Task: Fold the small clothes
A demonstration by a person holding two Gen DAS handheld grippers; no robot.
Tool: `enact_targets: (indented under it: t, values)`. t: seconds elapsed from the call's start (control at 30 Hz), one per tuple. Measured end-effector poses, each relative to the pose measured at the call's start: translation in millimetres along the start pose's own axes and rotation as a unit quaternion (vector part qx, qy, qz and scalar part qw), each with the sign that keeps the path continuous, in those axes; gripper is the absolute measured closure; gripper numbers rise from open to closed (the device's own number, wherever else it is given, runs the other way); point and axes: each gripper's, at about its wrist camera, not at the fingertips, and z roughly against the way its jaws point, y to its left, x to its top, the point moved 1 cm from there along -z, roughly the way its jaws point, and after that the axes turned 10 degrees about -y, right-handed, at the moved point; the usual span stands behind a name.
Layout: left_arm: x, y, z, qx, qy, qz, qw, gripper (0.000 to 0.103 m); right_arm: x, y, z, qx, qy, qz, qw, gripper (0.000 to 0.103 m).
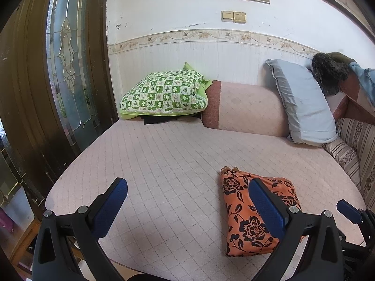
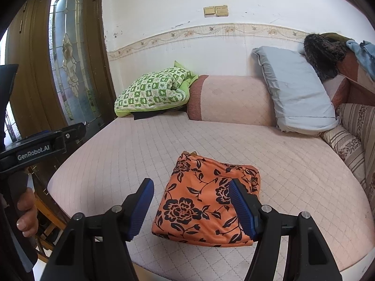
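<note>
A folded orange garment with black flowers (image 2: 194, 210) lies flat on the pink quilted bed (image 2: 117, 154). My right gripper (image 2: 191, 182) hovers just above its near edge, open, with its blue fingers (image 2: 143, 201) either side of the cloth and not pressing it. In the left wrist view the garment (image 1: 236, 210) sits to the right, partly behind the right finger. My left gripper (image 1: 187, 182) is open over bare bed, holding nothing. A hand (image 2: 25, 210) holds the left gripper's body (image 2: 35, 152) at the left edge.
At the back of the bed lie a green checked pillow (image 1: 164, 93), a pink bolster (image 1: 246, 107) and a pale blue pillow (image 1: 302, 103). A striped cushion (image 1: 344, 154) borders the right side. A brown door with glass (image 1: 68, 58) stands at the left.
</note>
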Motion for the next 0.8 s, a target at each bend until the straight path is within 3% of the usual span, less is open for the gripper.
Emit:
enact_targets:
  t: [0.37,0.53,0.73,0.8]
  values:
    - [-2.6,-32.2,-1.5,0.000,-0.002,-0.057,0.9984,0.000,-4.9,-14.4,-8.0,0.003,-0.002,-0.015,1.000,0.033]
    - [0.8,-46.9,1.9,-0.014,0.000,-0.073,0.9972,0.000,-5.8,-30.1,-11.3,-0.006,-0.004,-0.028,1.000,0.033]
    - [6.8,-65.1,5.8,-0.004,0.003,-0.105,0.9944,0.000,-7.2,-53.9,-9.8,-0.021,-0.011,-0.048,0.999,0.033]
    - [8.4,-69.9,5.2,-0.018,0.012,-0.102,0.9946,0.000,-6.8,-61.8,-8.2,-0.026,-0.015,-0.055,0.998,0.033]
